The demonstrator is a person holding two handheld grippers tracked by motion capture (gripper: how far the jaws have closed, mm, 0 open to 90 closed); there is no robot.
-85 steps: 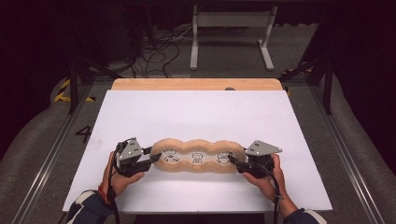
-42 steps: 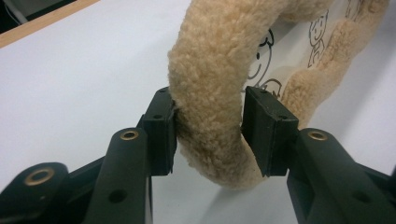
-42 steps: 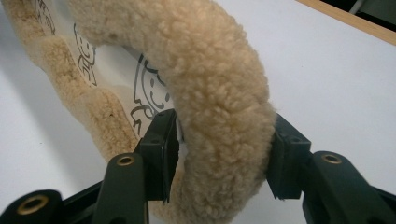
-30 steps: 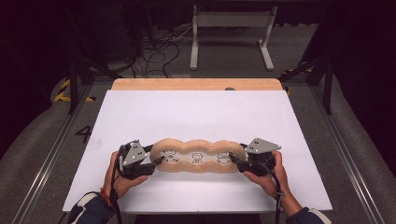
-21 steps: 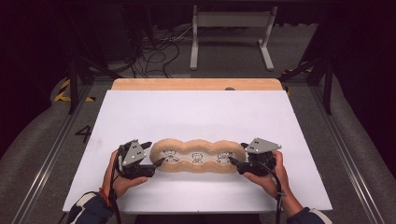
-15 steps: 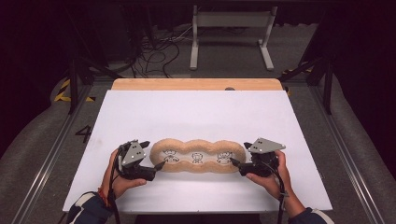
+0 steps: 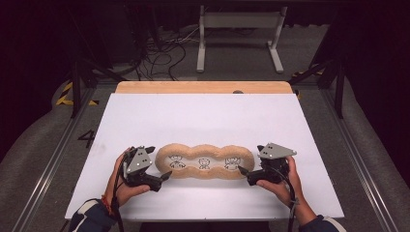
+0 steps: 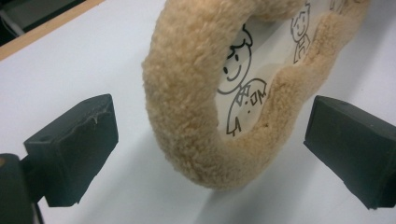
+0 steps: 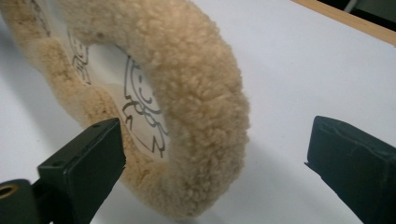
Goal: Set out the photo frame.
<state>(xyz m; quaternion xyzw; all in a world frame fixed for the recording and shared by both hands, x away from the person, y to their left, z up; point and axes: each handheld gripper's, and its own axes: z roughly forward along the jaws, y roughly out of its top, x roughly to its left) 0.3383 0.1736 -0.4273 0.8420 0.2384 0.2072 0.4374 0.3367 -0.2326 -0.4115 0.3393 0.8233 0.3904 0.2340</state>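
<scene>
Plush mat: I saw the tan fleecy mat (image 7: 205, 162) lying flat on the white table top (image 7: 203, 116), near my edge, between both grippers, its white middle printed with three little figures.
Left gripper: my left gripper (image 7: 162, 176) sat at the mat's left end; its jaws had just been opening and stood wide, the fleece rim between them untouched.
Right gripper: my right gripper (image 7: 243, 173) sat at the right end, jaws likewise just opened wide, clear of the rim, gripping nothing.

At lower left the left tool (image 7: 164, 175) and at lower right the right tool (image 7: 240, 171) point inward, jaws just opened wide, each in a hand.
</scene>
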